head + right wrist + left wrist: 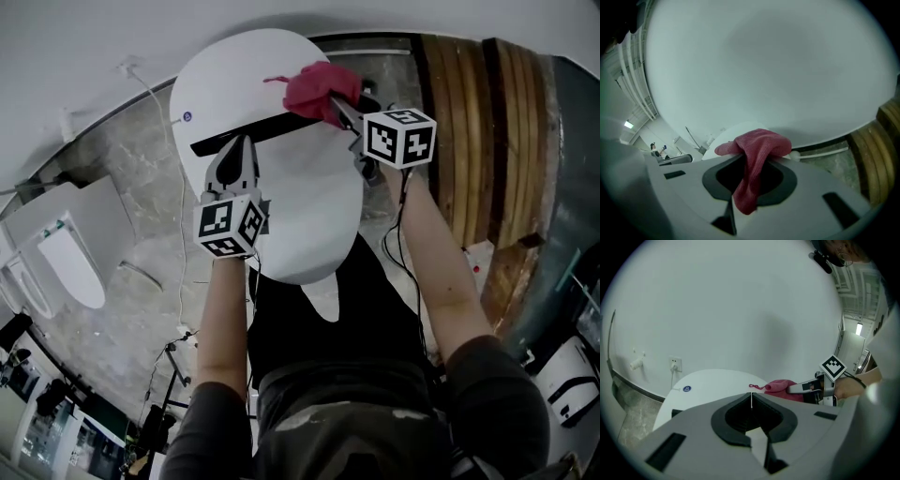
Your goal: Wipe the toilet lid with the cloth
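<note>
1. Wall [94,37]: plain white, behind the toilet and filling the far field of both gripper views.
2. Floor [141,206]: grey veined stone, to the left of the toilet and beneath it.
3. Slatted wooden panel [478,131]: brown boards along the right side, just beyond the toilet's right edge.
4. Toilet [234,75]: white and closed, seen from above. A dark band [234,139] crosses it from left to right.
5. Toilet lid [309,216]: the white oval on the near side of that band, bare where it shows.
6. Person: dark top [319,347], both forearms stretched out over the lid.
7. Second white fixture [70,267]: stands on the floor at the far left, well apart from the toilet.
8. Left gripper [244,145]: over the left half of the lid, tips at the near edge of the dark band. Jaws closed flat against each other, nothing between them. Contact with the lid cannot be told.
9. Right gripper [335,103]: at the toilet's far right edge, tips at the right end of the dark band. Jaws clamped on the cloth.
10. Cloth [319,86]: red, bunched at the right gripper's tips on the far side of the band, by the toilet's right edge. One tail hangs back between the jaws. Whether it presses on the white surface cannot be told.
11. Wall socket [675,364]: low on the wall, left of the toilet, with a cable hanging from it.
12. Blue round mark [187,116]: near the toilet's far left edge.
</note>
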`<action>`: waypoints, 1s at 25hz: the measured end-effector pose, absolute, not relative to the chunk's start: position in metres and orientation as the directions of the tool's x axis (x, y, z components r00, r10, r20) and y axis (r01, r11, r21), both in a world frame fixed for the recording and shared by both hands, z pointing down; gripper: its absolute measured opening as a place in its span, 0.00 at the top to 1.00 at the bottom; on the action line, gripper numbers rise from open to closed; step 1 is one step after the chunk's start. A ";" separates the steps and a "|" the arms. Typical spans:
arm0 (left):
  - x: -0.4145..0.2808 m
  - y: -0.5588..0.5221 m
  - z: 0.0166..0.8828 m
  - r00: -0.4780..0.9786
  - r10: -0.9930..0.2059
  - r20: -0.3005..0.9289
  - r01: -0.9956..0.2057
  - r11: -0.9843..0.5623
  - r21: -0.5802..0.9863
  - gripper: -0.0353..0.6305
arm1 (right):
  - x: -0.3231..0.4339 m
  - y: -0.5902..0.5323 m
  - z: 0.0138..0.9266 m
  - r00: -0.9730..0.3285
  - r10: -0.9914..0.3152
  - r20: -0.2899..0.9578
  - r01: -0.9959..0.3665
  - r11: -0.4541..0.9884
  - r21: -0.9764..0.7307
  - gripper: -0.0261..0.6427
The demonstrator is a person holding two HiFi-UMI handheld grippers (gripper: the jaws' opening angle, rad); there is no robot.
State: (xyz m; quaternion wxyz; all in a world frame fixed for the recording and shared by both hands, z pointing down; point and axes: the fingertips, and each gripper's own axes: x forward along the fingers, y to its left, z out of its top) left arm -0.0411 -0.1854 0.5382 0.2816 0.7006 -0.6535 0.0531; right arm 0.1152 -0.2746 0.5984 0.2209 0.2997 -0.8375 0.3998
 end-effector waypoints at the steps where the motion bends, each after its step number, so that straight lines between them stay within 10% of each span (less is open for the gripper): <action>1: -0.031 -0.189 0.538 0.139 -0.886 0.443 -0.944 0.016 0.329 0.93 | 0.126 -0.277 0.601 -0.721 -0.321 0.615 -0.680 0.498 -0.538 0.86; 13: -0.005 -0.174 0.545 0.127 -0.886 0.446 -0.937 0.041 0.348 0.93 | 0.167 -0.274 0.595 -0.707 -0.349 0.616 -0.698 0.489 -0.524 0.86; 25: -0.159 -0.072 0.539 0.025 -0.894 0.447 -0.921 0.153 0.358 0.93 | -0.051 -0.137 0.535 -0.842 -0.173 0.511 -0.483 0.665 -0.570 0.86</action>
